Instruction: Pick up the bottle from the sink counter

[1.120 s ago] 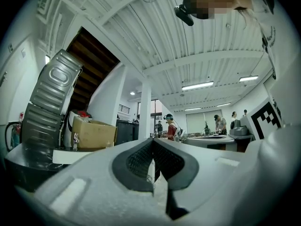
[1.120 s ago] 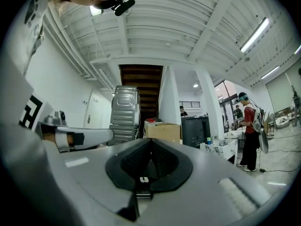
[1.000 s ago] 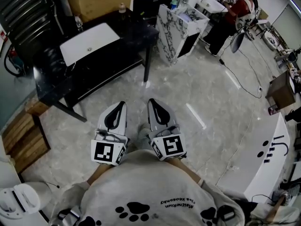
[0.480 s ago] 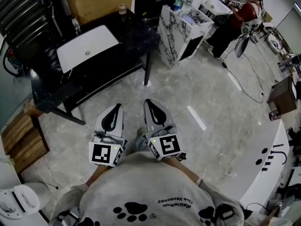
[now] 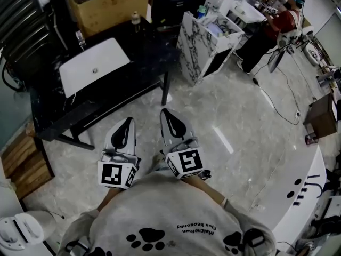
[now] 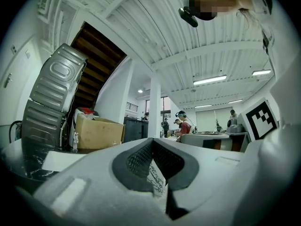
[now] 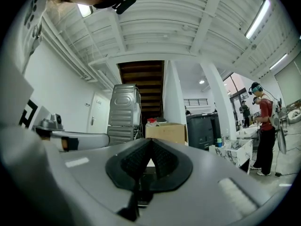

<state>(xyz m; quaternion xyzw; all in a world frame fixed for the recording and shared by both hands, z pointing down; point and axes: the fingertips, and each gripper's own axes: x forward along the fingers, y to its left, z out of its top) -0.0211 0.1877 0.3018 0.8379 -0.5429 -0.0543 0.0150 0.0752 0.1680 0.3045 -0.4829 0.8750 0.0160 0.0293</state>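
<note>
A small bottle [image 5: 136,18] stands at the back of the black sink counter [image 5: 144,47], right of the white basin [image 5: 93,68]. A second, clear bottle [image 5: 80,38] stands at the basin's far left corner and shows beside the box in the left gripper view [image 6: 75,142]. My left gripper [image 5: 127,123] and right gripper [image 5: 167,114] are held side by side over the floor, pointing at the counter and still well short of it. Both are shut with nothing between their pads.
A cardboard box [image 5: 106,4] sits behind the counter. A marble-patterned cabinet [image 5: 205,41] stands to its right, and a person [image 5: 272,28] works at a bench beyond. A wooden crate [image 5: 26,153] lies at the left, and cables [image 5: 282,97] trail across the floor at the right.
The counter and basin have come nearer to both grippers as I walk toward them. Both grippers keep the same shut, side-by-side pose.
</note>
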